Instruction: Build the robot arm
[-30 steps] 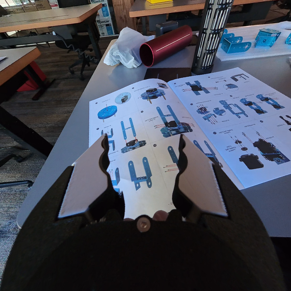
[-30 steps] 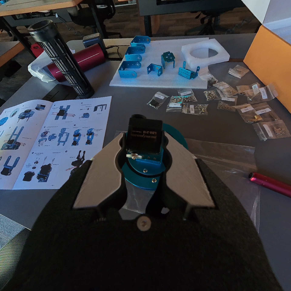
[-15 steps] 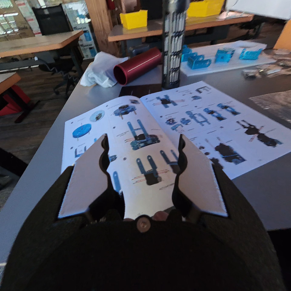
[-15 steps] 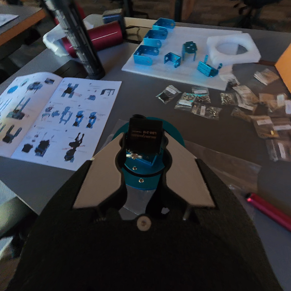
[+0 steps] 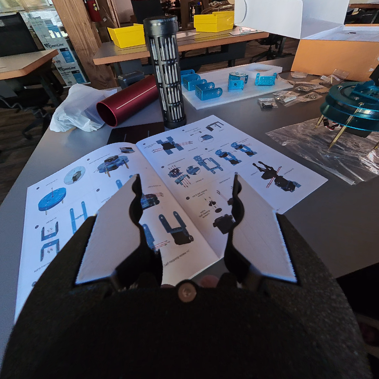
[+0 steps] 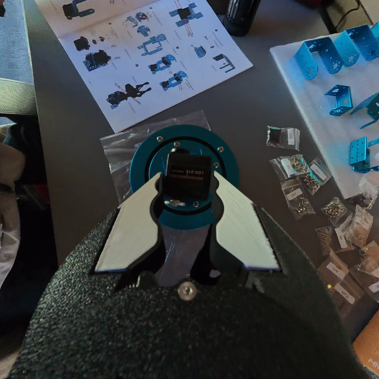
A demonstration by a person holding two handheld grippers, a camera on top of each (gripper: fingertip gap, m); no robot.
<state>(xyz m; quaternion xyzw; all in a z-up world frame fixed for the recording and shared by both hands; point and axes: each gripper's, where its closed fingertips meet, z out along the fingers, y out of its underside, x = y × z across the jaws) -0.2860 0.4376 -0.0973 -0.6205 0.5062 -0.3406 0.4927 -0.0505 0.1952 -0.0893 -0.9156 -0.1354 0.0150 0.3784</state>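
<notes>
While the left gripper (image 5: 185, 182) hangs spread over the open booklet (image 5: 114, 184), the right gripper (image 6: 187, 176) pinches a black box (image 6: 187, 180) with a printed label.

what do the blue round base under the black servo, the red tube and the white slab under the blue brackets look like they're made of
Blue round base: probably anodised aluminium, going by its satin metallic sheen and small screws. Red tube: likely anodised metal too, thin-walled with a bright highlight line. White slab: looks like soft packing foam, matte and slightly pebbled.
</notes>
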